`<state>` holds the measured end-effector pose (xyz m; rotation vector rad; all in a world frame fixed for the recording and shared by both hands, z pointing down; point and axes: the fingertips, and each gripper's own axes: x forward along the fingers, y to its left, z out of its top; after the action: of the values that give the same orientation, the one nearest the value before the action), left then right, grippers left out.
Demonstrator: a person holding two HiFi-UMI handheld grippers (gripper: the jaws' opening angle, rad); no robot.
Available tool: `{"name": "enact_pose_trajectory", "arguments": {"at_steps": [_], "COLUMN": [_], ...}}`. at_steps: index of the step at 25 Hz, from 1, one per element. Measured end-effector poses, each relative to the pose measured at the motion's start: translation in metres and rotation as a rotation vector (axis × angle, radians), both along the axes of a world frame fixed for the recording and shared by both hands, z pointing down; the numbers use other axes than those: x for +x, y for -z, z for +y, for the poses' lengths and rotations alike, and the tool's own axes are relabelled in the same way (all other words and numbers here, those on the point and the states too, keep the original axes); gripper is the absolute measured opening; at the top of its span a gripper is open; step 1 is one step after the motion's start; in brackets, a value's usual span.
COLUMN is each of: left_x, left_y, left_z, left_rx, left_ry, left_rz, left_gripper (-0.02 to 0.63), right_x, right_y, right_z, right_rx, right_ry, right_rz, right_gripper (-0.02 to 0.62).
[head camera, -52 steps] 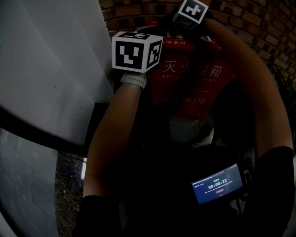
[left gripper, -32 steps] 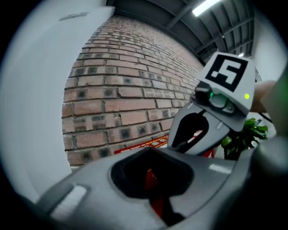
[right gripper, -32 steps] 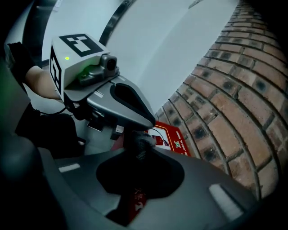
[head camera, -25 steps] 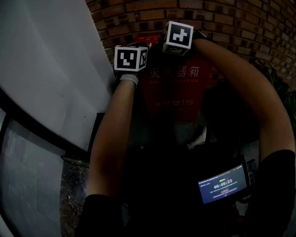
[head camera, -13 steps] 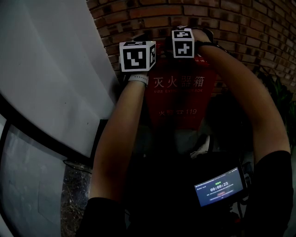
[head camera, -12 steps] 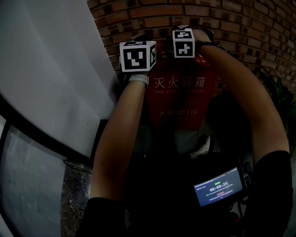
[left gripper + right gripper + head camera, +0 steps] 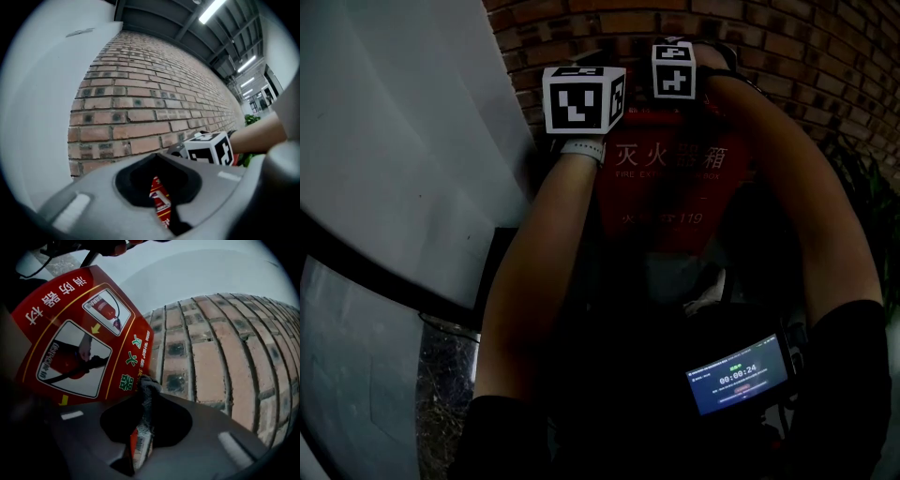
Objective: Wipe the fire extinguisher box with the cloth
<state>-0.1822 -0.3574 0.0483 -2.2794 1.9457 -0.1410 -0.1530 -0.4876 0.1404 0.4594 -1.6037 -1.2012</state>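
Head view — red box (image 7: 675, 192), pale lettering (image 7: 675, 156).

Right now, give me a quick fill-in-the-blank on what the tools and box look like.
The right tool is shut on a grey ___.
The front of the box is coloured ___.
The wall behind the box is made of ___.
Missing words: cloth; red; brick.

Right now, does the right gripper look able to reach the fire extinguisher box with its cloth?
Probably yes. The right gripper pinches the cloth just beside the red fire extinguisher box, with nothing between them; only the brick wall lies behind.
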Motion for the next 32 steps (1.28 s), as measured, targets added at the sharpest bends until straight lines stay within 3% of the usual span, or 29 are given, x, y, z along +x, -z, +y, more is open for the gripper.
{"name": "enact_pose_trajectory", "arguments": {"at_steps": [9,23,32], "left_x": [0.017,0.05,0.063], "left_y": [-0.007,-0.011,-0.02], "left_z": [0.021,0.07,0.069], "left_rx": [0.009,-0.004,-0.01], "left_ry": [-0.008,-0.015,-0.018], "left_rz": [-0.01,-0.032,-0.013], "left_gripper": [0.002,0.002,0.002], "right_x": [0.017,0.045,0.061], "right_y": [-0.007,-0.009,-0.015], "right_z": [0.052,0.15,0.186], "right_rx": [-0.032,-0.117,-0.164], "right_ry": [0.037,0.075,0.114], "right_rz": [0.072,0.067,0.068], "right_gripper": [0.04,0.04,0.041]}}
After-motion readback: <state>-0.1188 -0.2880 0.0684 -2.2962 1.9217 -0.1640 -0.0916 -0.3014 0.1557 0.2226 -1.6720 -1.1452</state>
